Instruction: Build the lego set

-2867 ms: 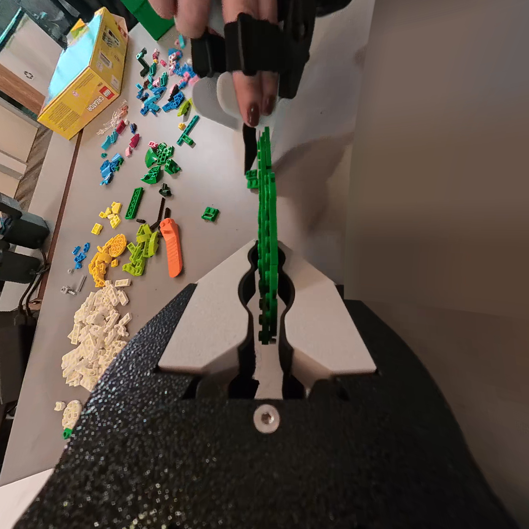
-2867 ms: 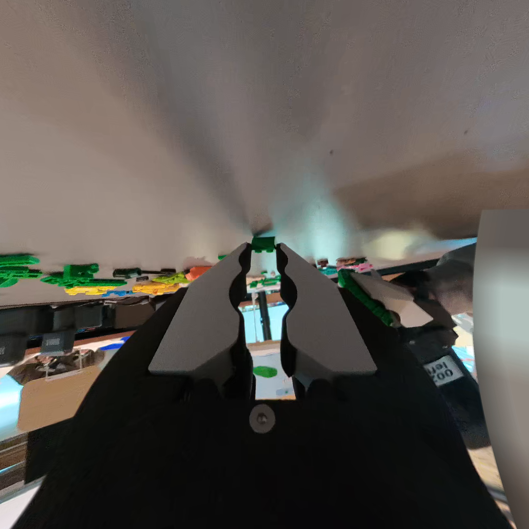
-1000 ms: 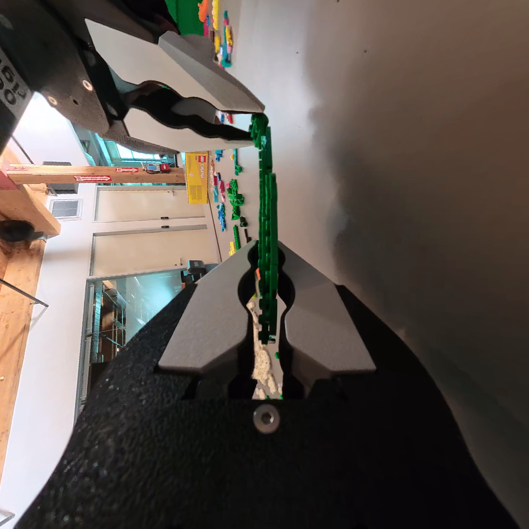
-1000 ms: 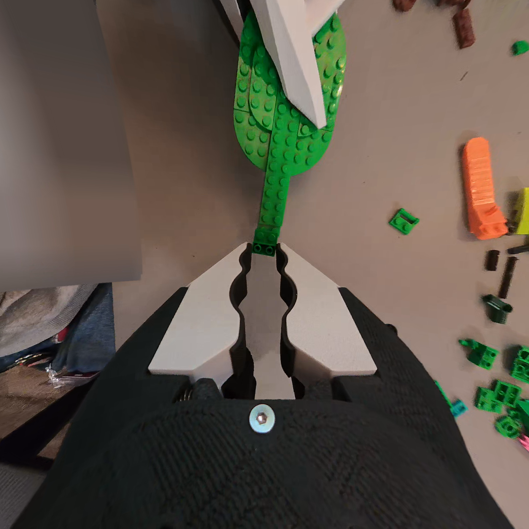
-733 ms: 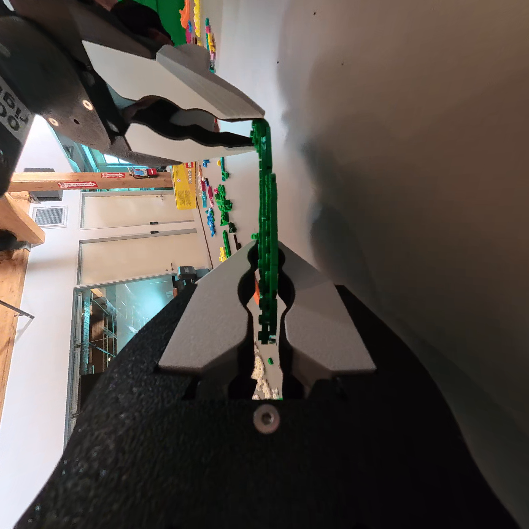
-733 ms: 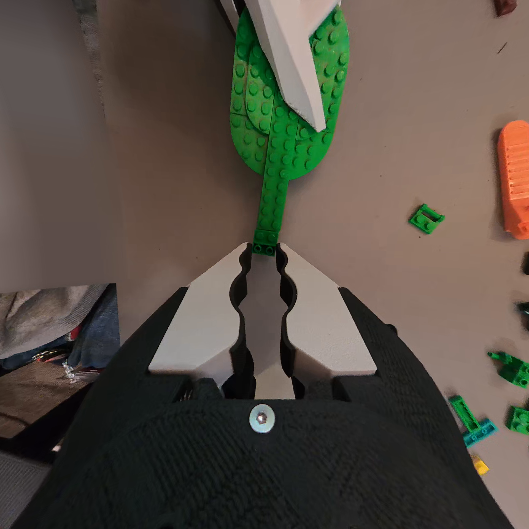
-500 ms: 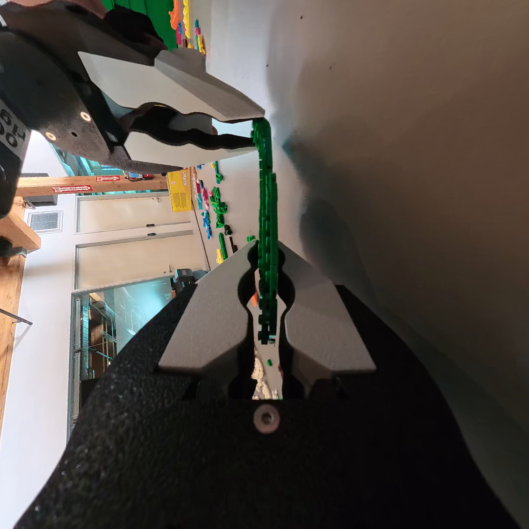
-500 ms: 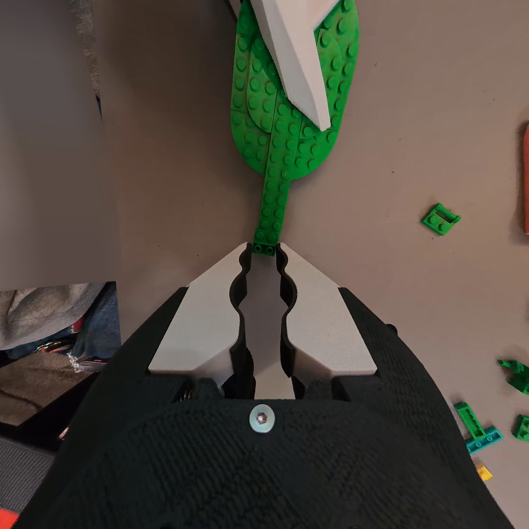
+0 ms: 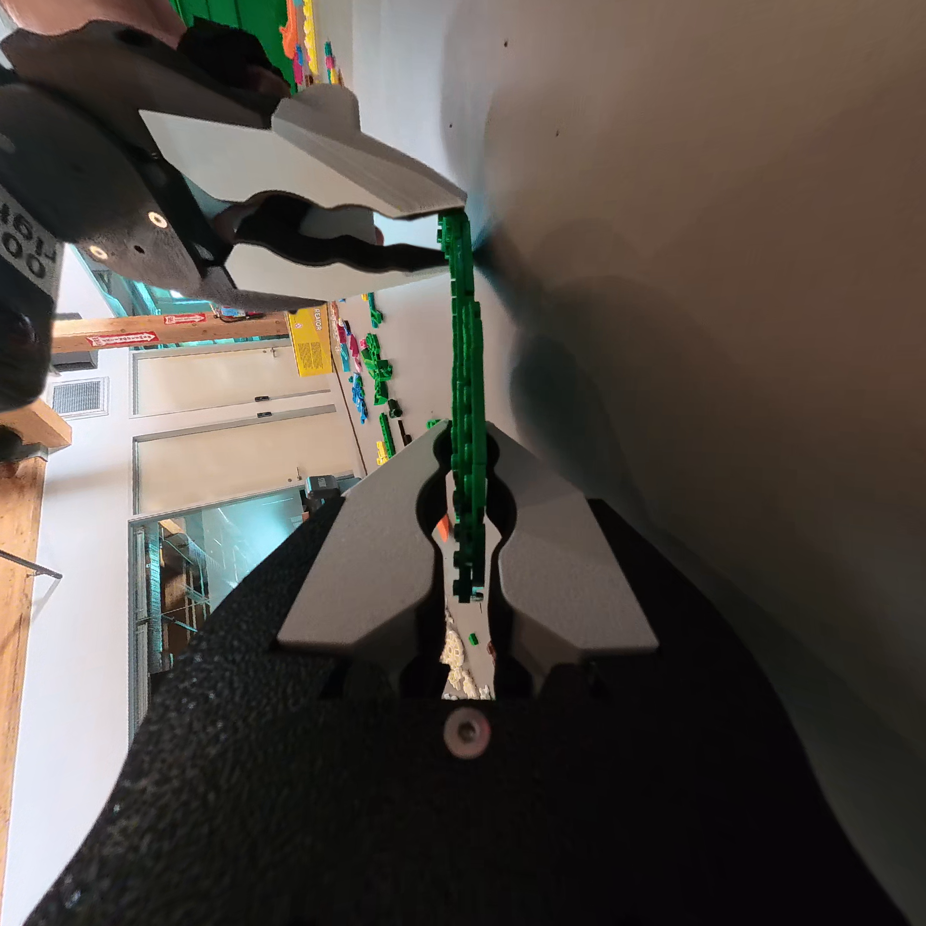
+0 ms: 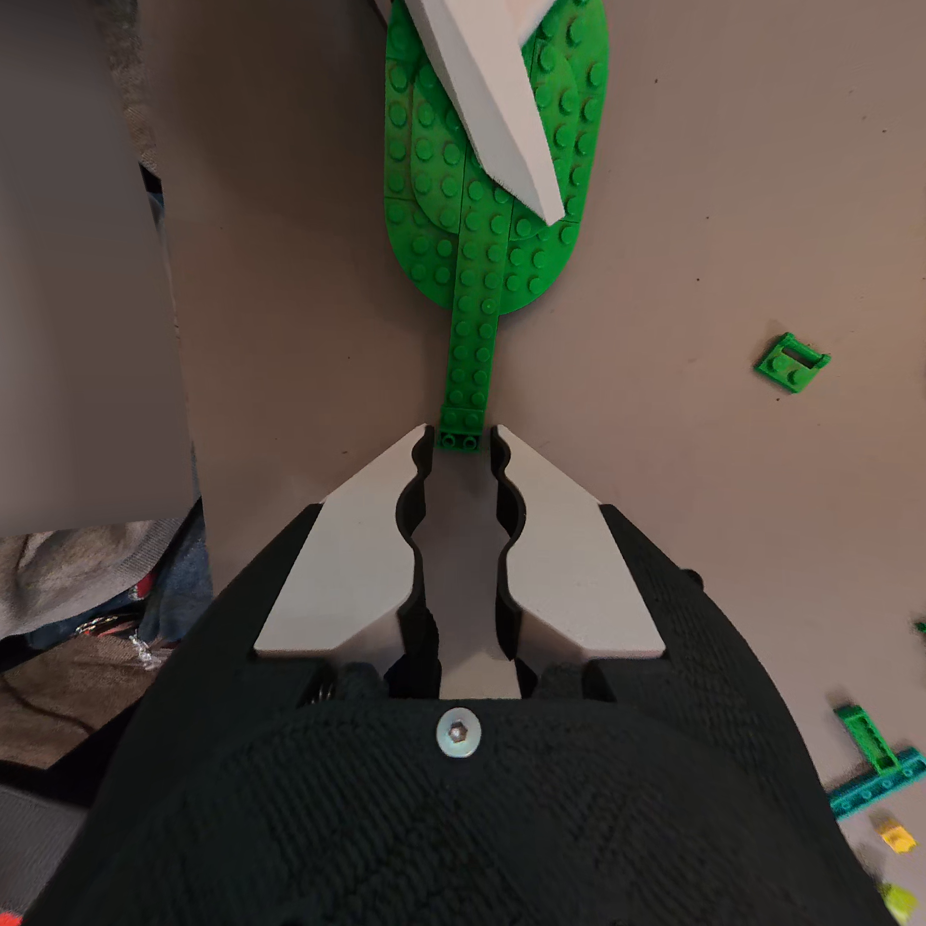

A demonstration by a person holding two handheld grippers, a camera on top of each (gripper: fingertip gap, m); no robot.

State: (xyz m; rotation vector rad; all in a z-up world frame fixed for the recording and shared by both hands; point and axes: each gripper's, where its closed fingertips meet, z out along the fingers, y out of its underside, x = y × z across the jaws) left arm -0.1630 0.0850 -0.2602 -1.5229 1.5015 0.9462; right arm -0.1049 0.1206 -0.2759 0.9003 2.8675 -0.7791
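Note:
My left gripper (image 9: 468,432) is shut on a flat green leaf-shaped brick assembly (image 9: 465,351), seen edge-on and running forward from between its pads. In the right wrist view the leaf (image 10: 481,250) shows face-on with a long studded stem, and a left finger (image 10: 493,120) lies across its wide part. A small green brick (image 10: 462,437) caps the stem's end. My right gripper (image 10: 461,435) is open around that small brick, with a thin gap on each side. The right gripper also shows in the left wrist view (image 9: 453,235), at the assembly's far end.
A grey table (image 10: 701,200) lies beneath. On it are a small green clip plate (image 10: 790,362), a teal and green piece (image 10: 877,761), a yellow box (image 9: 311,345), several coloured loose bricks (image 9: 376,361) and white bricks (image 9: 458,666). A person's clothing (image 10: 75,576) is at the left.
My right gripper's pads, which were pinched on the small green brick at the stem's end, have parted slightly and now stand off it. The left gripper keeps its hold on the leaf.

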